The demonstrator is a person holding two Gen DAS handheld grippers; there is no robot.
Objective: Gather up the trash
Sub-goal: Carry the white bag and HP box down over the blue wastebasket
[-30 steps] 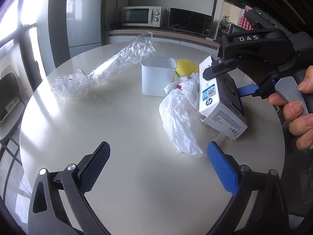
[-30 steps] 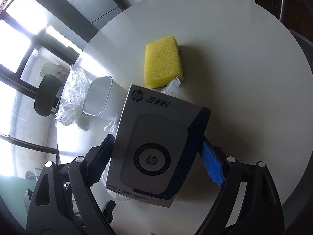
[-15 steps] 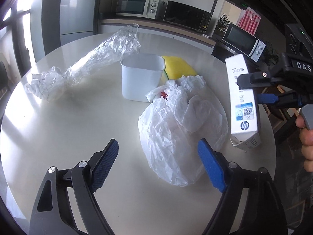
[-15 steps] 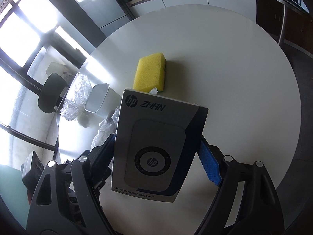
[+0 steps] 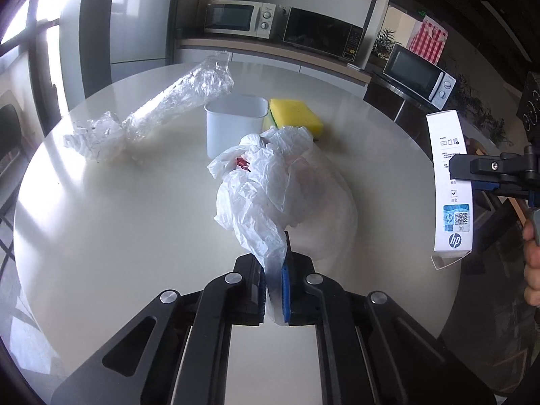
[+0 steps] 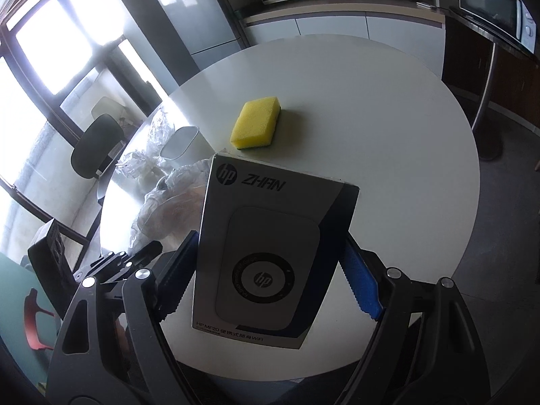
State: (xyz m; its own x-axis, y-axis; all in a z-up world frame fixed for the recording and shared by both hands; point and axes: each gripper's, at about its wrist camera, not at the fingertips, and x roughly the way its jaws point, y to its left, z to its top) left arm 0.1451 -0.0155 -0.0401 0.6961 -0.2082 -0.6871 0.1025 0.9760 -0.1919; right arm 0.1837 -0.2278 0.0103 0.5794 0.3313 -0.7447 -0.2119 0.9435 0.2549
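The white plastic bag (image 5: 283, 182) sits mid-frame on the round table (image 5: 135, 219), its near edge pinched tight in the left gripper (image 5: 274, 290). At the right edge, the right gripper (image 6: 270, 283) clamps a white HP box (image 6: 270, 256) above the rim. Behind the bag: white tub (image 5: 234, 123), yellow sponge (image 5: 295, 118), crumpled clear wrap (image 5: 152, 114) upper left.

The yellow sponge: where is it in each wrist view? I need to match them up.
Left wrist: yellow sponge upper centre, just right of the white tub, behind the white plastic bag.
Right wrist: sponge left of centre, above the HP box.
Shared landmark: the white tub.
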